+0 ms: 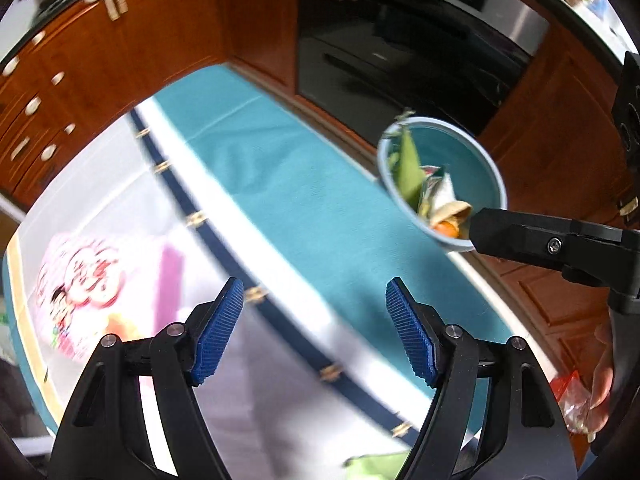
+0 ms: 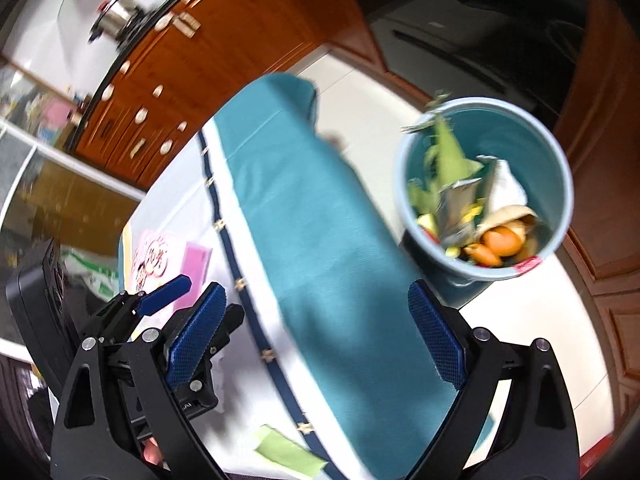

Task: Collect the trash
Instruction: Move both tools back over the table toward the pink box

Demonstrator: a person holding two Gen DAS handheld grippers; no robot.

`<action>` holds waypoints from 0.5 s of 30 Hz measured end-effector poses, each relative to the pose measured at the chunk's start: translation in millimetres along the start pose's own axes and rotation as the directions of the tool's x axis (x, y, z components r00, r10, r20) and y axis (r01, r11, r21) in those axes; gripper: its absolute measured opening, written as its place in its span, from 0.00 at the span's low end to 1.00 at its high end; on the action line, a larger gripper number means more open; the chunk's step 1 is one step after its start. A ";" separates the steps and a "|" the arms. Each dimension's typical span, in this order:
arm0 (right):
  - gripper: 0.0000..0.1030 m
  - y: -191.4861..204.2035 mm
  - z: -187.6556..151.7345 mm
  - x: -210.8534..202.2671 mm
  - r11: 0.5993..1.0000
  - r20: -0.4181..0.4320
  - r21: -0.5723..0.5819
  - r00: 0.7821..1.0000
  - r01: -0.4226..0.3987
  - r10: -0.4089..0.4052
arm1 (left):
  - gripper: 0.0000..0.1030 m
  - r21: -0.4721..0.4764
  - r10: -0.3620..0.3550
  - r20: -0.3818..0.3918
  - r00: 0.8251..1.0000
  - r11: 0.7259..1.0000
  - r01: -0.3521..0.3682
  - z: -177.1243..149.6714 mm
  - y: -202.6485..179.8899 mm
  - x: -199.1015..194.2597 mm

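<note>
- left gripper (image 1: 315, 322): jaws wide apart, nothing between the blue pads (image 1: 218, 330); points down at the table edge
- right gripper (image 2: 316, 340): jaws also wide apart, empty; blue pads (image 2: 196, 336) frame the teal cloth (image 2: 320, 240) below
- in the right wrist view the left gripper shows at lower left, beside the right one's left finger
- in the left wrist view a black part of the right gripper crosses in from the right, overlapping the bin's near rim
- trash bin (image 2: 560, 184): light blue, round, on the floor past the table edge, ahead and to the right of both grippers, well apart from the fingertips
- trash in bin (image 2: 472, 208): green leaves, crumpled wrappers, orange peel, white paper
- table (image 2: 362, 148): white cloth with a dark blue trim line, teal cloth on top
- pink printed packet (image 1: 80, 280) on table at left, blurred
- green scrap (image 2: 288, 450) on the table near the right gripper's base
- wooden cabinets (image 1: 120, 48) and a dark oven (image 1: 400, 40) behind
</note>
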State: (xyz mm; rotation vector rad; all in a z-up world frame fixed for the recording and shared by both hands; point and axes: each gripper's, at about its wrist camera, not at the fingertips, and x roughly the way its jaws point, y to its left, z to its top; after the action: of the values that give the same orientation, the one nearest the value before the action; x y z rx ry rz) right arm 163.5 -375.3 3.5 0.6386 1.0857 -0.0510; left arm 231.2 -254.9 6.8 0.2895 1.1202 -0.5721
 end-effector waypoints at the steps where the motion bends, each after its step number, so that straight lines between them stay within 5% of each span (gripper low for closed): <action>1: 0.86 6.5 -2.2 2.7 1.000 -0.007 -0.012 1.000 0.000 0.000 | 0.73 -0.014 0.005 0.003 1.000 1.000 -0.005 -5.0 10.0 -3.1; 10: 0.86 90.2 -8.6 48.1 0.981 -0.082 -0.192 0.997 -0.027 0.012 | 0.73 -0.127 0.093 0.018 0.996 0.988 -0.090 -42.6 100.4 -20.7; 15: 0.86 143.7 -11.7 76.6 0.903 -0.035 -0.430 0.999 0.018 -0.037 | 0.73 -0.201 0.132 0.010 0.991 0.971 -0.128 -60.0 151.4 -23.1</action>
State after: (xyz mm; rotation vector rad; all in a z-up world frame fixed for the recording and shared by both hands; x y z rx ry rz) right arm 240.3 -231.2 1.9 0.2252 1.1015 0.1767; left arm 264.1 -94.3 -6.9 0.1795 1.1181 -0.3422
